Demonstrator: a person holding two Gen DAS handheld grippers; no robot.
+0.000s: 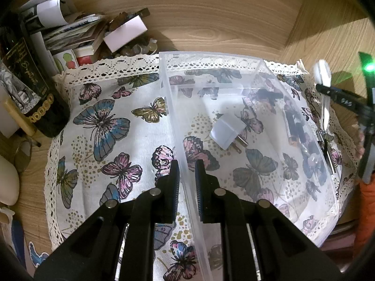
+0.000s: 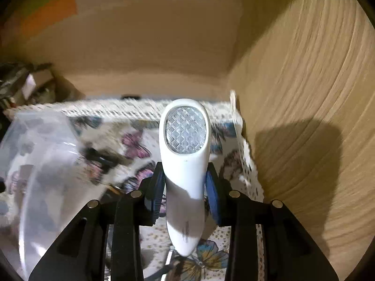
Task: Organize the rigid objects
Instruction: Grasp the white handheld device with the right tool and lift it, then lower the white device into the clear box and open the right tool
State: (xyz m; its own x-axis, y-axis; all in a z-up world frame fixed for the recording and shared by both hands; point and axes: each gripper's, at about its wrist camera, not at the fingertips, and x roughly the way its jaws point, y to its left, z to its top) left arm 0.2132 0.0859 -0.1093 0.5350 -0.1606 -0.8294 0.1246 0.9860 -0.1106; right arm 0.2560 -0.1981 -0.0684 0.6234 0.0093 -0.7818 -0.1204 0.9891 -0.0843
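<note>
left gripper [image 1: 187, 171] is pinching the near wall of the clear plastic box [image 1: 234, 57]. a white plug adapter [image 1: 228, 132] lies inside that box. right gripper [image 2: 185, 182] is clamped on a white handheld light [image 2: 185, 154], just right of the box.

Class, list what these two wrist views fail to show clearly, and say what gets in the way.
- Left wrist view: dark items behind the clear bin's far wall, smeared by plastic.
- Right wrist view: cloth and bin blurred by motion.
- Right wrist view: white device's tail end, shadowed; its purpose unclear.

Dark glass wine bottle [image 1: 28, 79] stands beside cluttered stacked papers and boxes [image 1: 77, 32]; butterfly-print lace-edged cloth [image 1: 112, 126] covers the wood-grain surface [image 1: 211, 11].
</note>
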